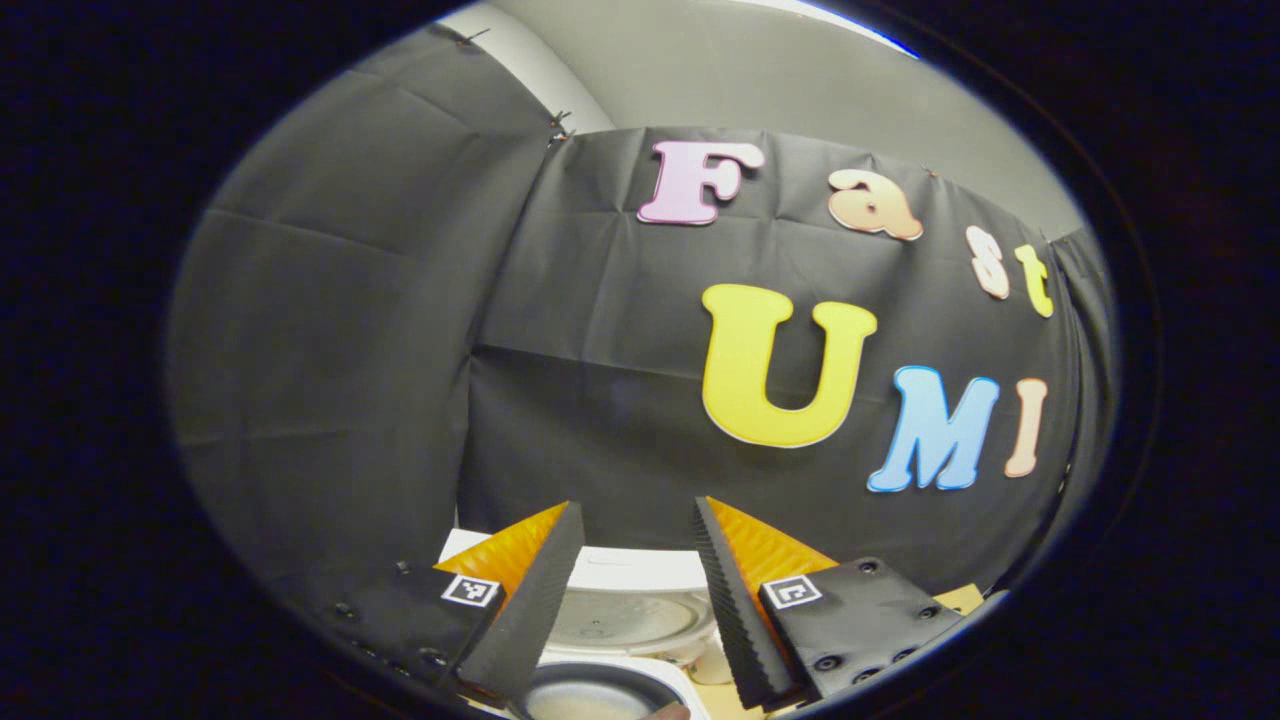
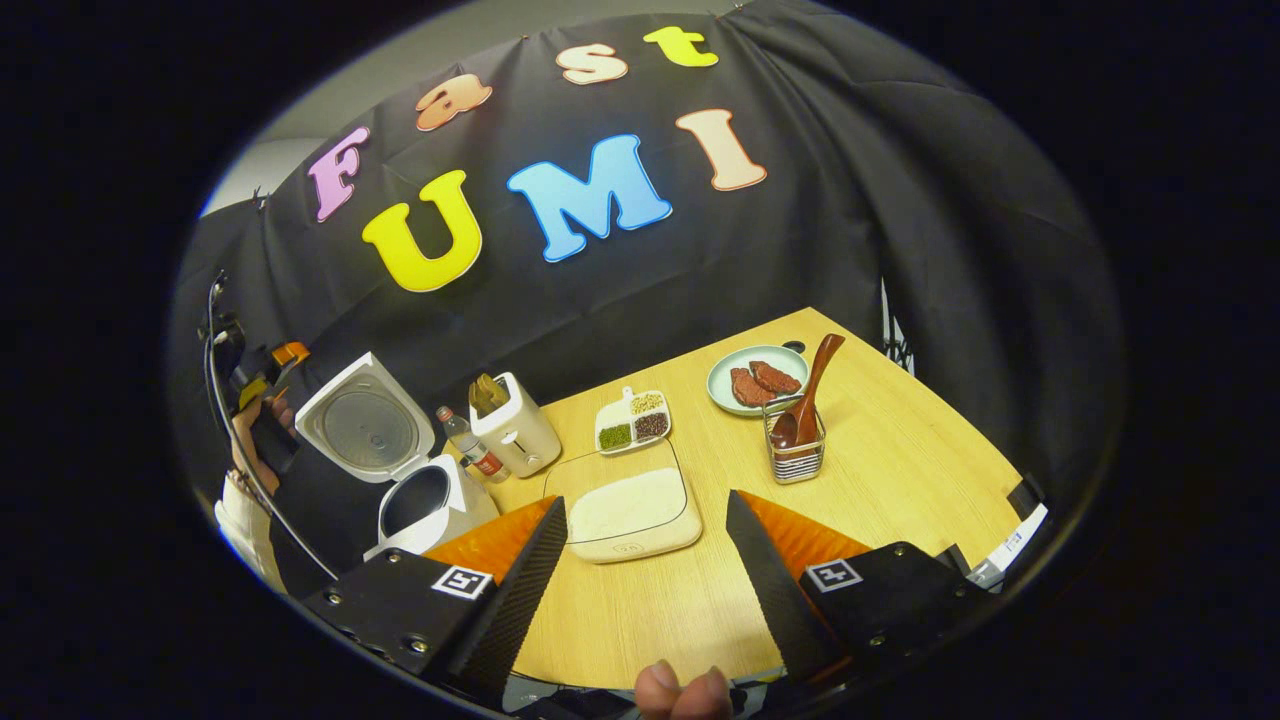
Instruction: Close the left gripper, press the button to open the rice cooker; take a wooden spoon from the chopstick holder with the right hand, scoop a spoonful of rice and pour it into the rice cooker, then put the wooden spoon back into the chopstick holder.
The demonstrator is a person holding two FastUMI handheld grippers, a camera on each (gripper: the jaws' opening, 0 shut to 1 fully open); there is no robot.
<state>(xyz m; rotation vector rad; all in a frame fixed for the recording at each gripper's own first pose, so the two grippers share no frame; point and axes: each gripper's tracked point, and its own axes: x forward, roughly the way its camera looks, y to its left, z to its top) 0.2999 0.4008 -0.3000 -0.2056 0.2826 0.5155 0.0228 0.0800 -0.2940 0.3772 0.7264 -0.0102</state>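
Two claws parted, the white rice cooker (image 2: 425, 480) open at the light wooden counter's (image 2: 900, 470) far left.

My right claw (image 2: 640, 545) grasps nothing; the brown wooden spoon (image 2: 808, 400) leans in its wire chopstick holder (image 2: 795, 450), which a careless pull could tip. My left claw (image 1: 630, 560) hangs released over the cooker. No label is legible.

Black cloth wall (image 2: 900, 200) behind a light wooden table (image 2: 900, 470), grey ceiling (image 1: 760, 80) above

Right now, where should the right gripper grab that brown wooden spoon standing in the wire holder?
Grip the brown wooden spoon on its bare handle above the wire holder, coming from above. The bowl end sits down inside the holder and the handle leans up toward the pale green plate, so the handle is the free part.
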